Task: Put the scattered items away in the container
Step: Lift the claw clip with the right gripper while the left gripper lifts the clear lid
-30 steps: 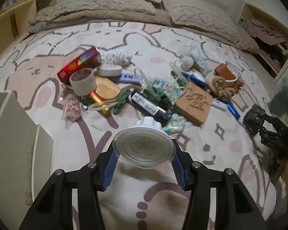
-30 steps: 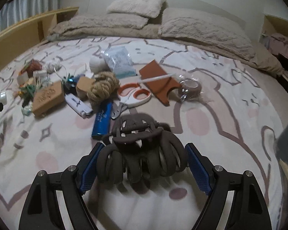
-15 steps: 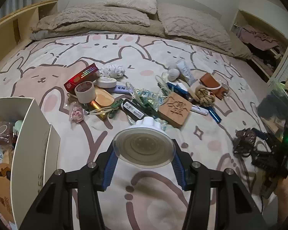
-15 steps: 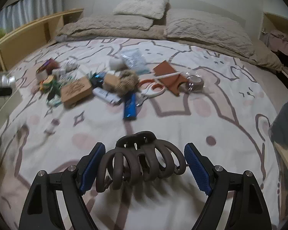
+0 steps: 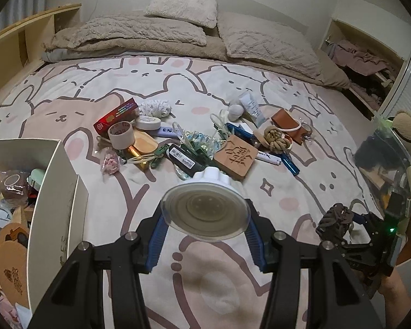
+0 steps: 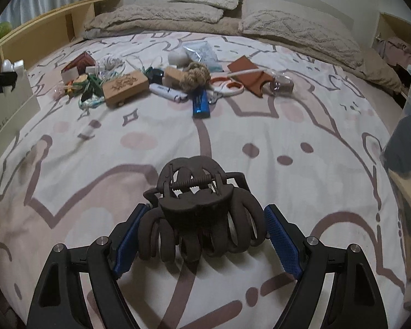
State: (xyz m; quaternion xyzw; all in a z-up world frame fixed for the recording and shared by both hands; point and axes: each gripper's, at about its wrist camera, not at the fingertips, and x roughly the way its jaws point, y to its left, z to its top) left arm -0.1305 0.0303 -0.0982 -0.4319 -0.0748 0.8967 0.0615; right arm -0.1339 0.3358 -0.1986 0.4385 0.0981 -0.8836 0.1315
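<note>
My left gripper (image 5: 205, 235) is shut on a clear suction cup with a white knob (image 5: 205, 211), held above the bed. The white container box (image 5: 54, 192) stands at the left, several items inside it. My right gripper (image 6: 202, 230) is shut on a dark brown hair claw clip (image 6: 200, 213); in the left wrist view it shows at the lower right, clip (image 5: 337, 222) in its jaws. The scattered pile lies mid-bed: a carved wooden block (image 5: 235, 155), a tape roll (image 5: 120, 135), a red box (image 5: 115, 115), a rope knot (image 5: 276, 138), a blue lighter (image 6: 201, 104).
Pillows and a beige blanket (image 5: 178, 27) lie at the head of the bed. A wooden shelf (image 5: 19, 41) runs along the left, a cupboard with clothes (image 5: 364, 60) at the right. Scissors (image 6: 227, 86) and a brown leather piece (image 6: 249, 78) lie in the pile.
Both grippers have pulled back from the pile while keeping their holds. The left one rose and the box at the left came into fuller view. The right one drifted toward the left gripper.
</note>
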